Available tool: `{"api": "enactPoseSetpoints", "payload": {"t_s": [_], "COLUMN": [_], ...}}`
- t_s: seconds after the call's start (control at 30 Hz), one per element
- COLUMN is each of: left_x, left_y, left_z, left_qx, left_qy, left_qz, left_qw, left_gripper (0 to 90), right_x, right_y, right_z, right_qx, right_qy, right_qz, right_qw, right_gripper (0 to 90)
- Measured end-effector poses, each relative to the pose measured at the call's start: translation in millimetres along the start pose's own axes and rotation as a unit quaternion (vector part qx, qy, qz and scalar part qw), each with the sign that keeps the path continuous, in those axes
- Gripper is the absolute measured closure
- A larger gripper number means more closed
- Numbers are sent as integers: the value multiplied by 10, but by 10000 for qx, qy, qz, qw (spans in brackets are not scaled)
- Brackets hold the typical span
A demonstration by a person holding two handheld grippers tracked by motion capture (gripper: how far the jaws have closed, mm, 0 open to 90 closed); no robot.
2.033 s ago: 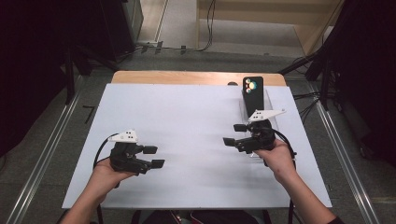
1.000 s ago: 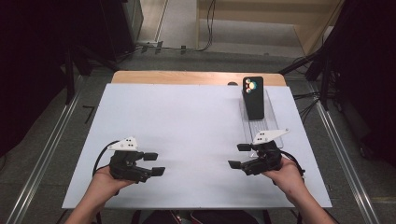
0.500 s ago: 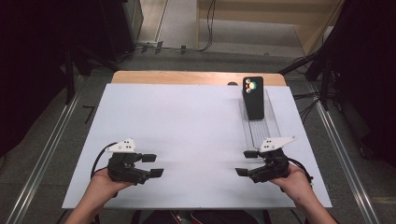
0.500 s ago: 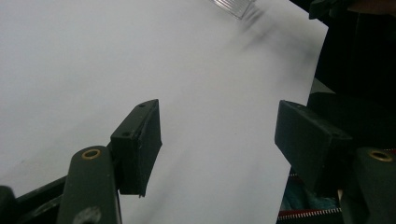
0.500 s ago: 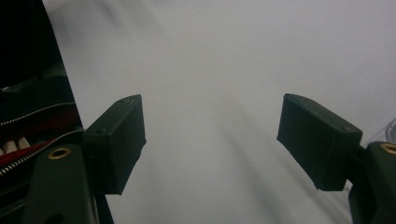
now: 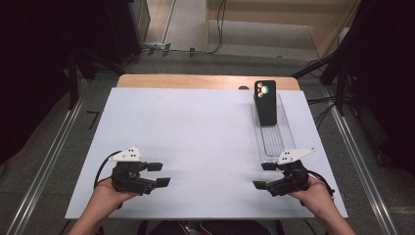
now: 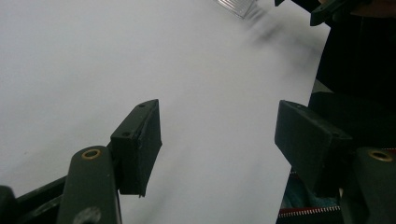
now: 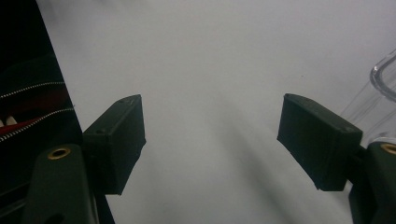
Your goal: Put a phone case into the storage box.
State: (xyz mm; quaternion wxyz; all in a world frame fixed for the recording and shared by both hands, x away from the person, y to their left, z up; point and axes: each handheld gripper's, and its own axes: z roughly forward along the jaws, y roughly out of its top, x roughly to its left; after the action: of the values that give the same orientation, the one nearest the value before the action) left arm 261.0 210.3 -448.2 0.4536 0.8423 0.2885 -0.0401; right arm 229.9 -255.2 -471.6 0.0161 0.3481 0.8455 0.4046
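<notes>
A black phone with a round coloured camera ring leans upright at the far end of a clear plastic tray on the right side of the white table. My left gripper rests low at the front left, jaws open, with bare table between them. My right gripper sits at the front right, just before the tray's near end, open and holding nothing. The tray's clear rim shows at the right edge of the right gripper view.
The table's wooden far edge borders a grey floor with cables. Metal rails run along both sides. The person's dark clothing lies beyond the table's front edge. The other gripper's jaw shows far off in the left gripper view.
My right gripper has drawn back from beside the tray toward the front edge of the table and sunk lower. The left gripper has stayed in place. The phone and tray have not moved.
</notes>
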Motion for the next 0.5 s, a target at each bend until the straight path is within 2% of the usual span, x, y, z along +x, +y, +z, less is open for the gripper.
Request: {"api": "enactPoseSetpoints", "payload": {"t_s": [0.27,0.5], "left_x": [17,18], "left_y": [-4,-9], "left_z": [-13,-7], "left_qx": [-17,-14], "left_qy": [11,13], "left_qz": [-19,-37], "left_qw": [10000,10000], "left_gripper": [321,321], "right_x": [-30,-30], "right_y": [-12,-13], "right_z": [10,26], "right_qx": [13,36], "right_qy": [-37,-33], "right_qz": [65,9], "right_qw": [10000,10000], "right_gripper": [212,212]}}
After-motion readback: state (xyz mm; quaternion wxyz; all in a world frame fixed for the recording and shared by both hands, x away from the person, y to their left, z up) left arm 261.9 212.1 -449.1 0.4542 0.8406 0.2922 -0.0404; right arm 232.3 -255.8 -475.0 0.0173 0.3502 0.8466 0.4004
